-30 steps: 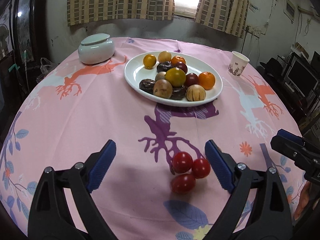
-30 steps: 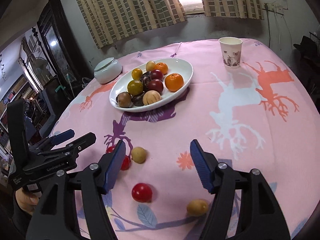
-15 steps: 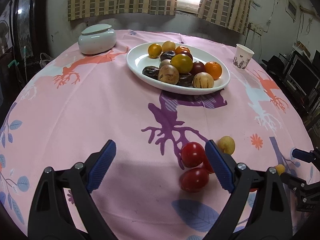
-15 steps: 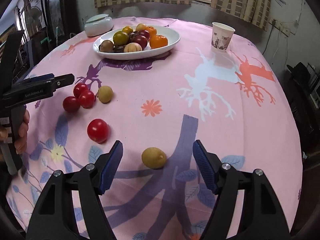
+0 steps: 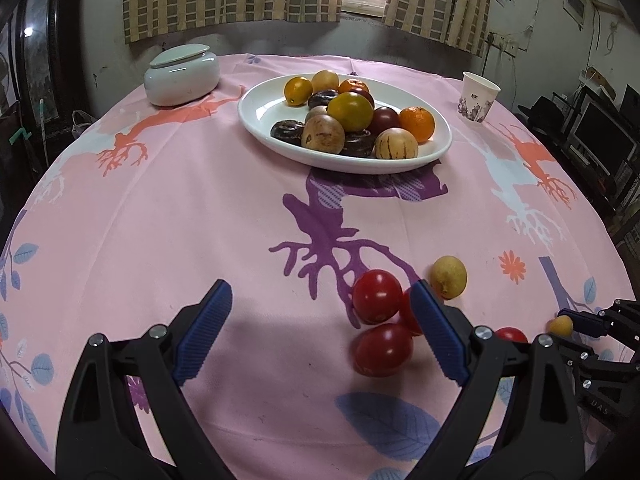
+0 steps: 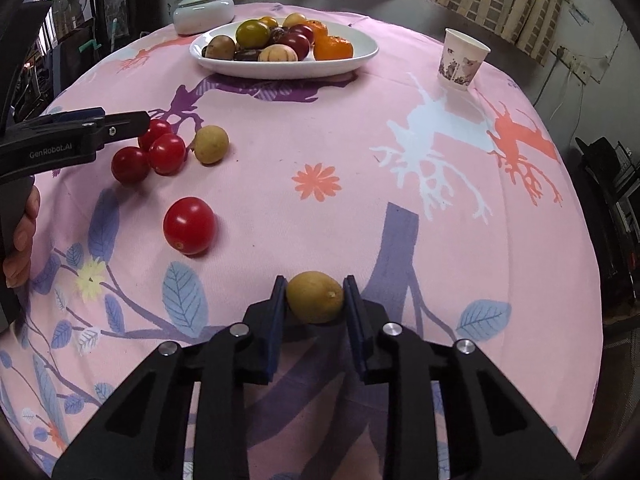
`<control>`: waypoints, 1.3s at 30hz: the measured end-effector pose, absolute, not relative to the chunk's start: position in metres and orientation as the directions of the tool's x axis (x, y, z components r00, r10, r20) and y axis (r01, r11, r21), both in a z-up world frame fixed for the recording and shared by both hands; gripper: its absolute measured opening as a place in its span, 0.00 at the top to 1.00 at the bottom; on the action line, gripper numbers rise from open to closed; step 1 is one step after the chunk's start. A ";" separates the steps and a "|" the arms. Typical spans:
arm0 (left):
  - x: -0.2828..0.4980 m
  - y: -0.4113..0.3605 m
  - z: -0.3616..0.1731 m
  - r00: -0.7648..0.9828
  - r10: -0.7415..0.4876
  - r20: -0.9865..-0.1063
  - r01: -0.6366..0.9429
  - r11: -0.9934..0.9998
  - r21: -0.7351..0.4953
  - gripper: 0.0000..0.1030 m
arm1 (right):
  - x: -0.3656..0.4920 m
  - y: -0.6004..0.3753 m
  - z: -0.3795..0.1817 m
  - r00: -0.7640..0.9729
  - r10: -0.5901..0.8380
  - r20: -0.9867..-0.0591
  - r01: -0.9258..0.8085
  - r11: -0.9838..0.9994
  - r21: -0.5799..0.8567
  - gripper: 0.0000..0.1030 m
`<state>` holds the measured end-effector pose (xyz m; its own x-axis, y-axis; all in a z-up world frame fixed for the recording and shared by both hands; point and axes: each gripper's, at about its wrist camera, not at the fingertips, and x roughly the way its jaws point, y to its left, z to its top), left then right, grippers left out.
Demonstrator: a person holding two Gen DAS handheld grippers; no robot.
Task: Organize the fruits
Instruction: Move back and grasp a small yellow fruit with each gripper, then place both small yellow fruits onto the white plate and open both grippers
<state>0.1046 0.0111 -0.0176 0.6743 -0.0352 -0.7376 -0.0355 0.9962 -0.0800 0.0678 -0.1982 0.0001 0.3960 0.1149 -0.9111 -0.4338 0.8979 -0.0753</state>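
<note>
Pink tablecloth (image 5: pixel 200 208); third tomato (image 5: pixel 412 312) half hidden behind pad.

A small yellow-brown fruit (image 6: pixel 315 297) lies near the tablecloth's near edge, squeezed between blue pads. A lone red tomato (image 6: pixel 189 225) sits left of it, farther in. Beyond that, toward the left edge, three red tomatoes (image 6: pixel 154 152) cluster touching one another, a second yellow-brown fruit (image 6: pixel 211 144) just beside them. Near the far edge, a white oval plate (image 6: pixel 362 54) holds a heap of orange, yellow, dark red and brown fruits (image 6: pixel 276 42).
</note>
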 end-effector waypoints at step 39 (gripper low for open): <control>0.129 -0.073 -0.022 0.641 -0.125 -0.757 0.283 0.956 0.081 0.73 | 0.078 -0.224 0.027 0.451 0.261 -0.854 -0.342 0.934 0.105 0.72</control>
<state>0.1291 -0.0731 -0.0221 0.6409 -0.1252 -0.7574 0.2828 0.9557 0.0813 0.0777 -0.2243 0.0271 0.4510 0.2610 -0.8535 -0.3420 0.9338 0.1048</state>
